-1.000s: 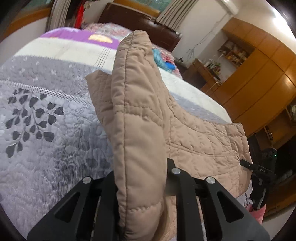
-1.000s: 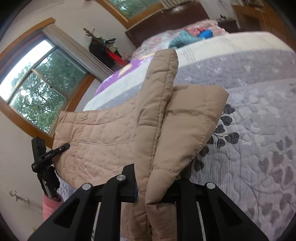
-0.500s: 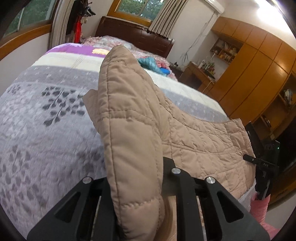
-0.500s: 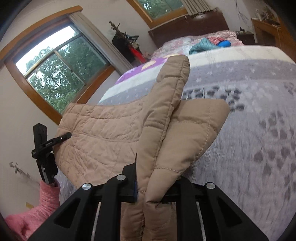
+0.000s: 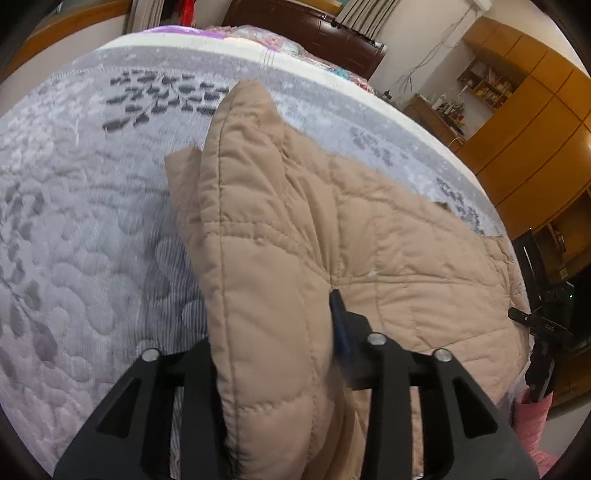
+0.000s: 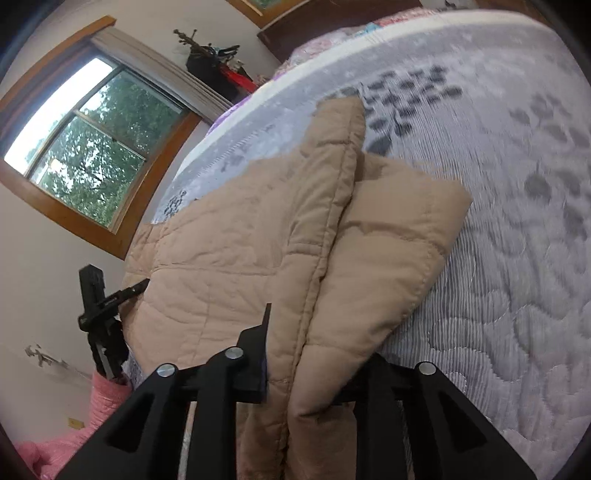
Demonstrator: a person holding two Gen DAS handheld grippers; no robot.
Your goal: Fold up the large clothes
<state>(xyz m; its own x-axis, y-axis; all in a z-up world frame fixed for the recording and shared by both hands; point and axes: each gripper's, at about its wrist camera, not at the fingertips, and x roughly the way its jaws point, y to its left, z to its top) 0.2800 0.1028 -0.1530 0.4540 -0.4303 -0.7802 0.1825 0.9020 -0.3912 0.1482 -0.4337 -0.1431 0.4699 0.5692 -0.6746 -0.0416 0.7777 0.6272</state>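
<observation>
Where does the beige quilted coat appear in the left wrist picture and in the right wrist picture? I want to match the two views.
Left wrist view: the beige quilted coat fills the centre and right, between the left gripper jaws, which are opening.
Right wrist view: the coat fills the centre and left, between the right gripper jaws, also opening.
Shared landmark: the dark leaf print on the grey bedspread, beyond the coat's raised tip.

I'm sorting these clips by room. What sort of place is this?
A bedroom, most likely: a large bed under a grey leaf-patterned quilt, a dark wooden headboard and orange-brown wooden wardrobes along the wall.
</observation>
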